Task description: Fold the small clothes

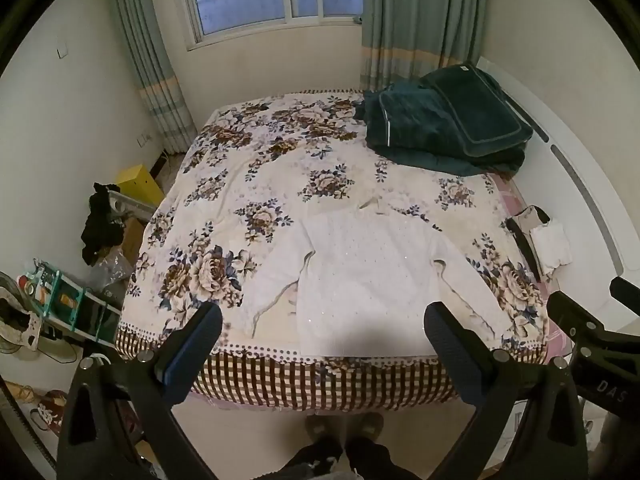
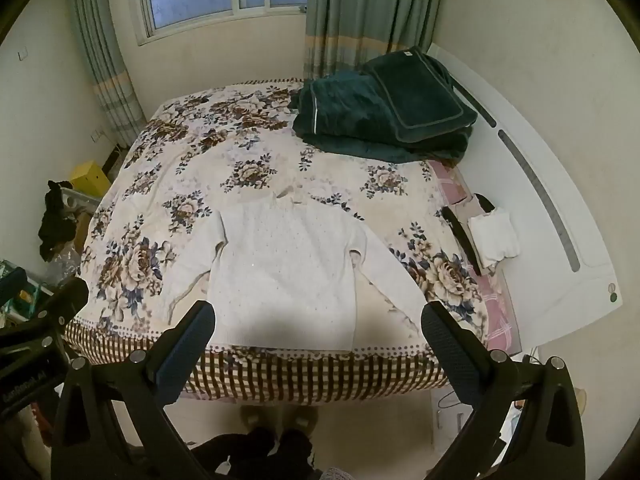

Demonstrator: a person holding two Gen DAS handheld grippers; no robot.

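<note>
A small white knit sweater [image 1: 360, 280] lies flat on the floral bedspread [image 1: 248, 168], front side spread, both sleeves angled out toward 7 and 5 o'clock, its hem at the near edge of the bed above the checked skirt [image 1: 320, 380]. The left gripper [image 1: 322, 334] hangs above that near edge with its 2 fingers spread wide, nothing between them; the right gripper [image 2: 318, 330] is the same, wide apart and holding nothing, clear of the cloth.

At 1 o'clock on the bed sits a folded dark green blanket [image 1: 440, 128] with a matching cushion on top. At 3 o'clock, by the white headboard [image 2: 560, 208], a folded white garment [image 2: 494, 236] rests on something with a black strap [image 2: 460, 236]; what lies under it is hard to make out.

The left wrist view alone shows a teal shelf rack [image 1: 76, 304] at 8 o'clock holding small items too blurred to name, plus part of the right gripper's body at its right rim. Both views show a yellow box [image 1: 138, 184] and black clothing [image 1: 100, 224] draped beside it at 9 o'clock. The right wrist view alone shows the headboard's full curve, with the left gripper's body at its left edge.

The person's feet at 6 o'clock are partly cut off.
</note>
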